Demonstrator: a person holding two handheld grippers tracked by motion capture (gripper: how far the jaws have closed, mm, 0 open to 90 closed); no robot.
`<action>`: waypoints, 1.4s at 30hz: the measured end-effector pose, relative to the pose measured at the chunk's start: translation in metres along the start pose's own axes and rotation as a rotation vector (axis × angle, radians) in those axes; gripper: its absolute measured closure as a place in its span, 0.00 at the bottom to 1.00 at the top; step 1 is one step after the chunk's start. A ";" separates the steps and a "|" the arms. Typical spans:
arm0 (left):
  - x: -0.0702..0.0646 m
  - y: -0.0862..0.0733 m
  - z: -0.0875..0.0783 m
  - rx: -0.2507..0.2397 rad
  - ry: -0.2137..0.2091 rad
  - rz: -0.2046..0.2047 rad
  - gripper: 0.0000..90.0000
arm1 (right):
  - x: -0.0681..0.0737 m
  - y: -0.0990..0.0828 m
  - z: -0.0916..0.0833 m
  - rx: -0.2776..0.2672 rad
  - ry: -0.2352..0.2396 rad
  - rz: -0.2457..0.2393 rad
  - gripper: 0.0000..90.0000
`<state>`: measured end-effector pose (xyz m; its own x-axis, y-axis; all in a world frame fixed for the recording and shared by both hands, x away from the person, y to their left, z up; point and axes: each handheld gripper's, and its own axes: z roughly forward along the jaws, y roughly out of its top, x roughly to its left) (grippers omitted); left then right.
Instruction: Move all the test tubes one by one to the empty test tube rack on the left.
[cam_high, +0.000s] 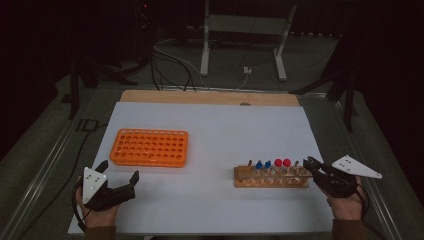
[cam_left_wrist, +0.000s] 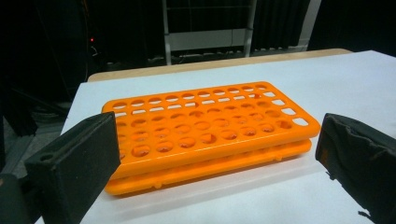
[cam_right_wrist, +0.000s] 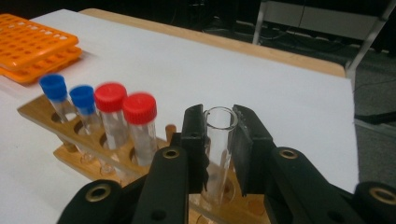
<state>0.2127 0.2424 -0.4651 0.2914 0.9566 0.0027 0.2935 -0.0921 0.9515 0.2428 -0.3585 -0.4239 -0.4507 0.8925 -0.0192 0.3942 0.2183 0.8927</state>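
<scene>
Right gripper (cam_right_wrist: 219, 140) has its jaws clamped on an uncapped glass tube (cam_right_wrist: 218, 122) just under the rim, a high hold that suits drawing it straight up. The tube stands upright at the right end of the wooden rack (cam_high: 271, 177), its lower part down in the hole. To its nine o'clock stand two red-capped tubes (cam_right_wrist: 125, 105), then two blue-capped tubes (cam_right_wrist: 67, 91), capped and parked. Out at ten o'clock lies the orange rack (cam_high: 150, 147), all holes vacant, the likely destination. Left gripper (cam_high: 118, 181) sits at its six o'clock, jaws spread wide, holding nothing, perhaps ready to steady it.
</scene>
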 end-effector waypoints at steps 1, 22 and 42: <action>0.000 0.000 0.000 0.001 0.000 0.000 0.01 | 0.000 0.006 -0.003 -0.010 -0.002 -0.002 0.85; -0.008 0.015 0.007 0.037 -0.067 0.007 0.01 | 0.013 0.067 0.012 -0.119 0.050 -0.029 0.85; -0.079 0.072 0.055 0.001 -0.317 0.085 0.01 | 0.095 0.103 0.059 -0.121 0.252 -0.113 0.85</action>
<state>0.2608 0.1454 -0.4142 0.5837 0.8118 -0.0143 0.2568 -0.1678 0.9518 0.2881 -0.2275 -0.3604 -0.6770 0.7357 -0.0232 0.2381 0.2487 0.9389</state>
